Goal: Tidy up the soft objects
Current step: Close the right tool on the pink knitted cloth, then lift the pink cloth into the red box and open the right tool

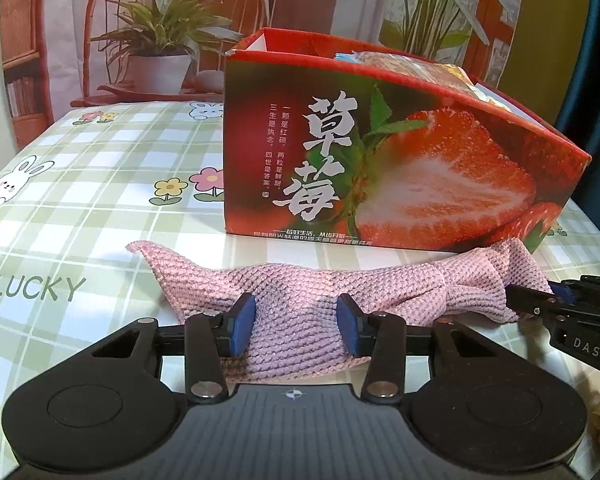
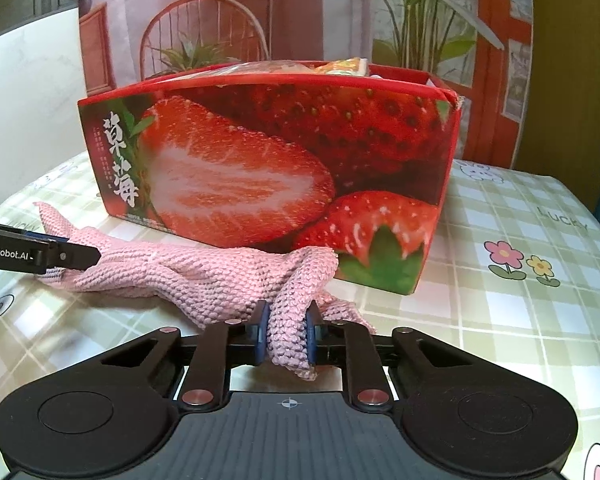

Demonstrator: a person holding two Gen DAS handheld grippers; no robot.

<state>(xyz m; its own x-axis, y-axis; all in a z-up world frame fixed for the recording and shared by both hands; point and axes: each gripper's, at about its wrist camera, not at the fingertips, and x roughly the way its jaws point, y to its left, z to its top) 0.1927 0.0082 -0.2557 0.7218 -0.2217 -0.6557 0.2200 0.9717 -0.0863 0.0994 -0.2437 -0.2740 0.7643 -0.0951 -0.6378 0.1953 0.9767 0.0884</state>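
Our right gripper [image 2: 287, 334] pinched tight on a bunched end of the pink knitted cloth [image 1: 300, 292], our left gripper [image 1: 296, 322] half-spread astride its middle, pads meeting fabric, cloth lying along the strawberry box [image 1: 380, 168] front edge, open checked tablecloth [image 1: 80, 208] to our left.

My views are evenly bright and sharp, with soft shadows; fisheye bending and dark corners frame both.
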